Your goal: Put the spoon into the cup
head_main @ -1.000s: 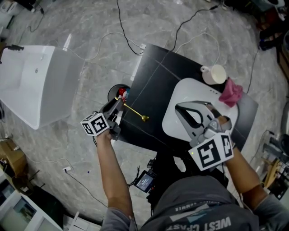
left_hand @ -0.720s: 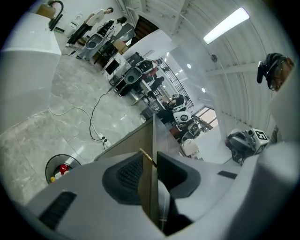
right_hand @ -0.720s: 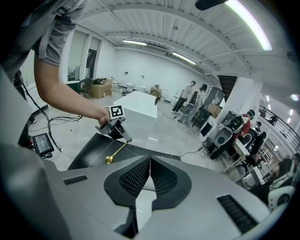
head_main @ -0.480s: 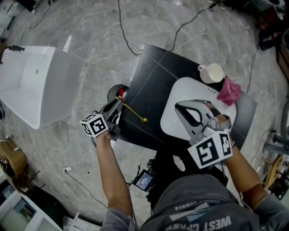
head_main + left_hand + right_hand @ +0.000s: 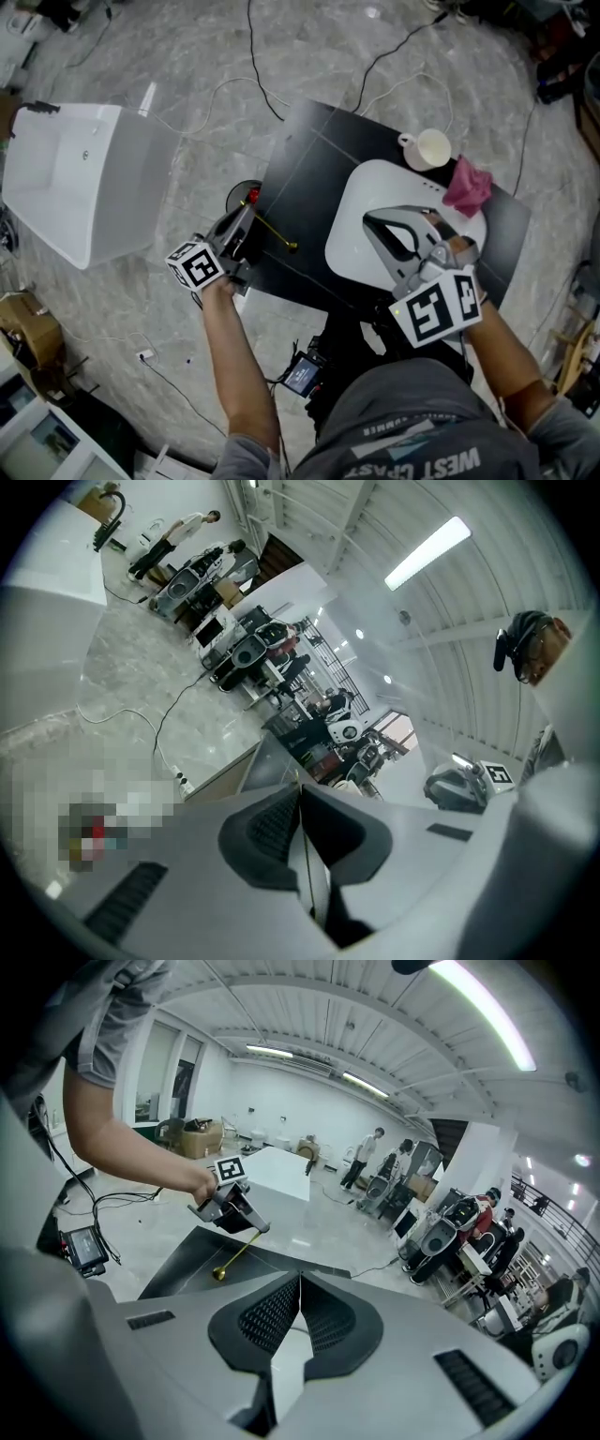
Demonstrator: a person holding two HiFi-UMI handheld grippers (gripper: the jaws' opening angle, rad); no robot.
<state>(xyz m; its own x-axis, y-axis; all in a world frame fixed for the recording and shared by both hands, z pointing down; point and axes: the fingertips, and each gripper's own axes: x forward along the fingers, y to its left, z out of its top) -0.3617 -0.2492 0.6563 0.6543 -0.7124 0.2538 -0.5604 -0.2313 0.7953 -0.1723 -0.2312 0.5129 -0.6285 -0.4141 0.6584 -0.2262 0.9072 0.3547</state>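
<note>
Fingers closing on the spoon handle, cup far across the counter

On our left gripper (image 5: 247, 214) the fingers (image 5: 267, 829) are closing on the thin handle of the slim gold metal spoon (image 5: 277, 234), which runs between the pads. In the right gripper view its small round bowl looks lifted just off the black counter (image 5: 309, 159), near the left edge. On our right gripper (image 5: 371, 223) the fingers (image 5: 272, 1321) are pressed together on nothing, over the white rounded tray (image 5: 361, 202). The white ceramic cup (image 5: 433, 148) stands well apart at the far side, just beside a crumpled pink cloth (image 5: 466, 186). Our worry is that so thin a handle, pinched near its end, could swivel or slip in transit. A swinging bowl might then clip the rim and tip the cup.
</note>
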